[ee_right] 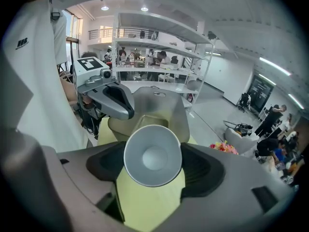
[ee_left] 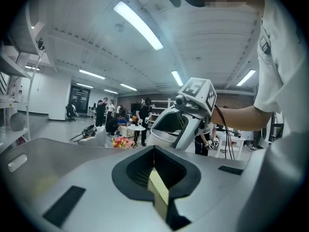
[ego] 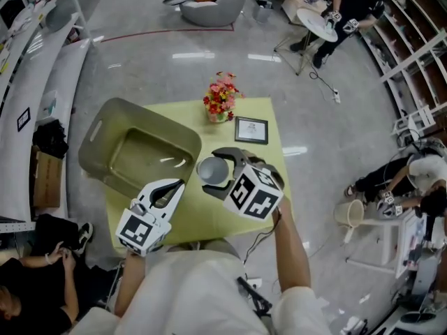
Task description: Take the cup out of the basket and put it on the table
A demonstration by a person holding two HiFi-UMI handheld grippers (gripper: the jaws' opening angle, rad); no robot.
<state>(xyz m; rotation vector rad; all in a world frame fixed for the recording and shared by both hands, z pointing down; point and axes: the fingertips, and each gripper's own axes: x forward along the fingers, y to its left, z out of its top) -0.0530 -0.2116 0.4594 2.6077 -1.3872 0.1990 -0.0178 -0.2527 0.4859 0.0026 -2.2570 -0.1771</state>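
A grey metal cup sits between the jaws of my right gripper, which is shut on it. It hangs over the yellow-green table, just right of the olive basket. The cup's open mouth faces the right gripper camera. My left gripper is shut with nothing in it, by the basket's near right corner. The basket looks bare inside.
A pot of red and pink flowers and a small framed picture stand at the table's far edge. People sit and stand around the room. A white round table is far back and a white stand at the right.
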